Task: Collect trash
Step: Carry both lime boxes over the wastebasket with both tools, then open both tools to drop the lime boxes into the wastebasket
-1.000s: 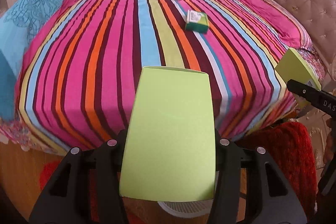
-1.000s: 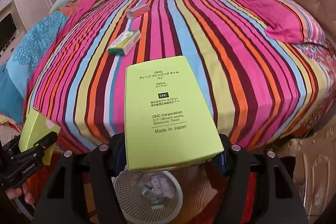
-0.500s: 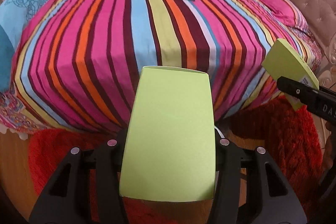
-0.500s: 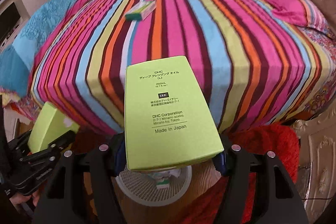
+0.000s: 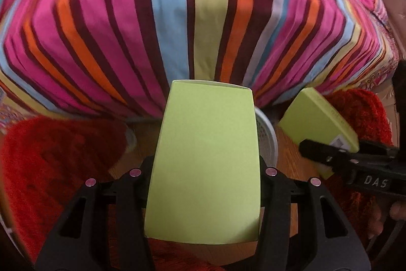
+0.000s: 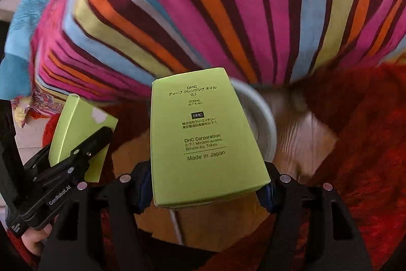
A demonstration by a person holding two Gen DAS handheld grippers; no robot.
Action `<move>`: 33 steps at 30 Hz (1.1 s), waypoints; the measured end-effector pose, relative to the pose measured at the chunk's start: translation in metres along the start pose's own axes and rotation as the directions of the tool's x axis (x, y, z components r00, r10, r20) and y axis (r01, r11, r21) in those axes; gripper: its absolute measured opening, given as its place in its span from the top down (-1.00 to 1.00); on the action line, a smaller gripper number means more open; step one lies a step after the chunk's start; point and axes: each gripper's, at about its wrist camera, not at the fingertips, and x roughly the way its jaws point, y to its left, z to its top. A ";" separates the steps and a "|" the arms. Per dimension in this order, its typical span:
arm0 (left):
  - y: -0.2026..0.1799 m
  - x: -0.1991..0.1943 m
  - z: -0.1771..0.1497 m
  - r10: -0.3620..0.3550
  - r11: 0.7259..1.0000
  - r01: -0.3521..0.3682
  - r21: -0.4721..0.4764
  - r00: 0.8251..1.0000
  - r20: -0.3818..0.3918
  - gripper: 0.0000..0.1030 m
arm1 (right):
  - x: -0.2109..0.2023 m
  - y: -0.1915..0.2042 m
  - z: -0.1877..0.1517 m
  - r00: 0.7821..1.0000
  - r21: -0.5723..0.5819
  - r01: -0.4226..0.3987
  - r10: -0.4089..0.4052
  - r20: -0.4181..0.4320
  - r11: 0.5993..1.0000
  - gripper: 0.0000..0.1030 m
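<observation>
Seemingly light, stiff card: both grippers' jaws pinch green boxes by their sides above the bin

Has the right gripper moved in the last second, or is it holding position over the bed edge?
Yes. The right gripper, shut on its green box, has dropped below the striped bedspread toward the white basket.

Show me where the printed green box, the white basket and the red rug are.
Printed green box [image 6: 203, 139], right wrist view, on its lettered top face.
White basket [image 6: 264, 113], right wrist view, on its rim right of the box.
Red rug [image 5: 58, 156], left wrist view, on its shaggy pile at left.
</observation>
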 end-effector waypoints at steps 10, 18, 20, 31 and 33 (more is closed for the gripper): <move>-0.003 0.056 0.001 -0.025 0.999 0.020 -0.027 0.977 -0.211 0.04 | 0.050 -0.021 0.010 0.984 0.104 0.026 -0.007 -0.177 0.994 -0.19; 0.000 0.086 0.003 -0.037 0.997 0.016 -0.071 0.951 -0.307 0.04 | 0.077 -0.022 0.017 0.968 0.150 0.059 -0.020 -0.251 0.987 -0.20; 0.002 0.093 0.002 -0.044 0.996 0.018 -0.082 0.942 -0.332 0.04 | 0.081 -0.022 0.018 0.963 0.154 0.068 -0.024 -0.267 0.986 -0.20; 0.019 0.107 -0.003 -0.123 0.977 0.045 -0.206 0.916 -0.382 -0.55 | 0.086 -0.035 0.020 0.958 0.253 0.044 0.031 -0.285 0.966 -0.29; 0.022 0.104 -0.003 -0.133 0.973 0.051 -0.223 0.919 -0.371 -0.55 | 0.085 -0.036 0.019 0.959 0.263 0.048 0.029 -0.283 0.964 -0.44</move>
